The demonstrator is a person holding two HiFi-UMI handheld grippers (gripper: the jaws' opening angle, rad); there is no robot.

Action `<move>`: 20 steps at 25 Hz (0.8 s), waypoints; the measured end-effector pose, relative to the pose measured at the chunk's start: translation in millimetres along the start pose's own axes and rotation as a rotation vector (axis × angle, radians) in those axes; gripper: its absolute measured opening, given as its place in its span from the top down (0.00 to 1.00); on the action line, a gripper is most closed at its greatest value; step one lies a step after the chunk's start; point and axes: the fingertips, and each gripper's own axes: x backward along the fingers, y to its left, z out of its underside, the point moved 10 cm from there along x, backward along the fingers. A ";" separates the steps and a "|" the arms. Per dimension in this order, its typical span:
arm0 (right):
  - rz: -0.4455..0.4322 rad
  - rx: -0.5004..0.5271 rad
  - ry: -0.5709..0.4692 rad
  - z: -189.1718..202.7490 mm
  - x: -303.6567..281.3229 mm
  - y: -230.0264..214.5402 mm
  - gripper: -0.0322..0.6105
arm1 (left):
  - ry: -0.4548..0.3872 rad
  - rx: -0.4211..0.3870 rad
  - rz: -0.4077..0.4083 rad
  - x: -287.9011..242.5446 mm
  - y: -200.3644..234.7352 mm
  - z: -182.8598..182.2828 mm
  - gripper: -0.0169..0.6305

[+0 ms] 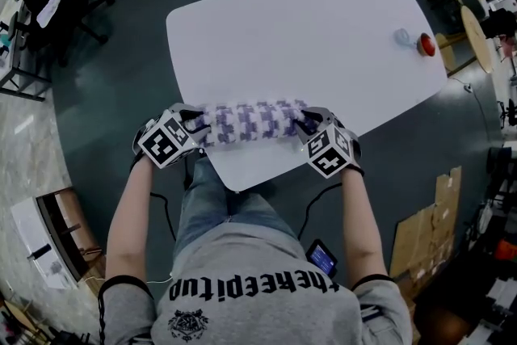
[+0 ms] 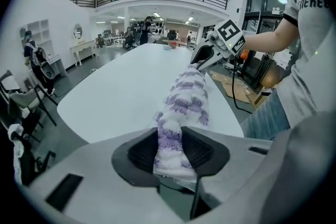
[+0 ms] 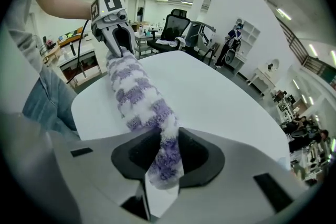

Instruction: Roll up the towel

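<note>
One fluffy purple-checked towel roll (image 1: pixel 250 122), ends pinched in jaws of left gripper (image 1: pixel 194 123), right gripper (image 1: pixel 305 119)

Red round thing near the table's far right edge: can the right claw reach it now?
Probably not yet. The table leaves the way to the red round thing free, but the right claw is shut on one end of the rolled towel, and the left claw grips the other.

One towel (image 1: pixel 250 122), one table (image 1: pixel 323 28), two hand-held grippers (image 1: pixel 196 124) (image 1: pixel 304 119) — maybe one red button (image 1: pixel 426 44) (far corner).
</note>
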 end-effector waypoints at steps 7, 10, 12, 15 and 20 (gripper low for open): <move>0.029 -0.033 0.004 -7.5 -20.1 -20.8 0.78 | 0.013 -0.002 -0.030 -17.7 24.0 -6.0 0.76; 0.033 -0.038 0.009 -3.2 -28.8 -19.2 0.78 | 0.013 0.000 -0.040 -26.8 24.9 -1.8 0.76; 0.030 -0.042 0.011 0.5 -35.4 -18.5 0.78 | 0.006 0.005 -0.042 -33.6 25.9 2.3 0.76; 0.020 -0.059 0.014 4.1 -42.8 -18.2 0.78 | 0.002 0.027 -0.043 -38.1 27.2 5.7 0.76; 0.024 -0.067 0.007 5.3 -46.2 -16.0 0.79 | -0.013 0.035 -0.051 -38.0 27.3 6.3 0.76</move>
